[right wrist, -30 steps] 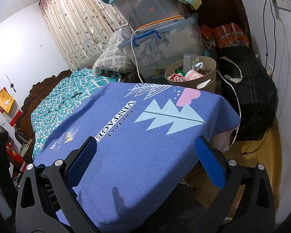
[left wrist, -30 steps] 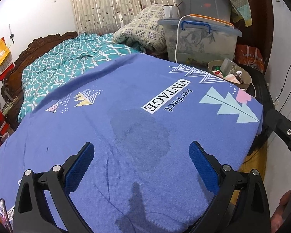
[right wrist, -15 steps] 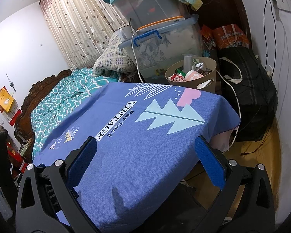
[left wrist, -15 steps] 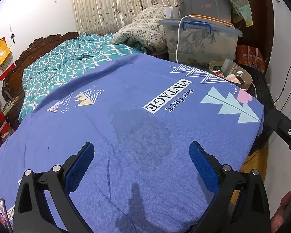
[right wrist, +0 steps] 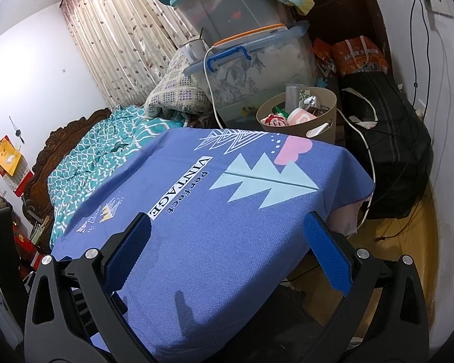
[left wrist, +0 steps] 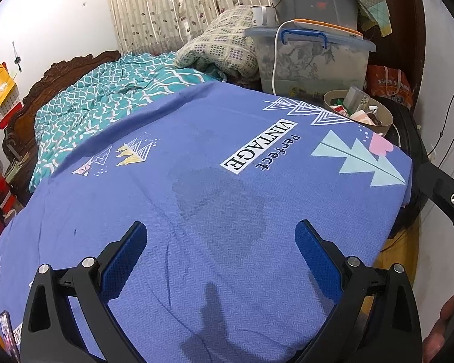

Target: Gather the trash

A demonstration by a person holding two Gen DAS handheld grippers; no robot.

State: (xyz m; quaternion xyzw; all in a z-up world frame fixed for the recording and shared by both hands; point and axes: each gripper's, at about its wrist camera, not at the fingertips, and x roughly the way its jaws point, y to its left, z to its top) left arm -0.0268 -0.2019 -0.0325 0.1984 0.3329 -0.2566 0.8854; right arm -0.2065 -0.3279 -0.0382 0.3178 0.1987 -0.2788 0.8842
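A tan round bin (right wrist: 317, 118) holding wrappers and a pink cup stands past the far edge of a table covered by a blue printed cloth (right wrist: 215, 227). In the left wrist view the same bin (left wrist: 384, 121) sits at the far right corner of the blue cloth (left wrist: 196, 211). My left gripper (left wrist: 221, 242) hangs open over the cloth's near part, above a dark damp patch (left wrist: 221, 199). My right gripper (right wrist: 227, 236) is open too, over the cloth's near right side, with nothing between its fingers. No loose trash shows on the cloth.
Clear storage boxes (right wrist: 257, 60) are stacked behind the bin, with a white cable hanging down. A black bag (right wrist: 387, 151) sits on the wooden floor at right. A bed with a teal quilt (left wrist: 106, 103) lies beyond the table. A hand (left wrist: 442, 326) shows at lower right.
Both views have drifted only slightly; the grippers stay open and nothing has been picked up or let go.
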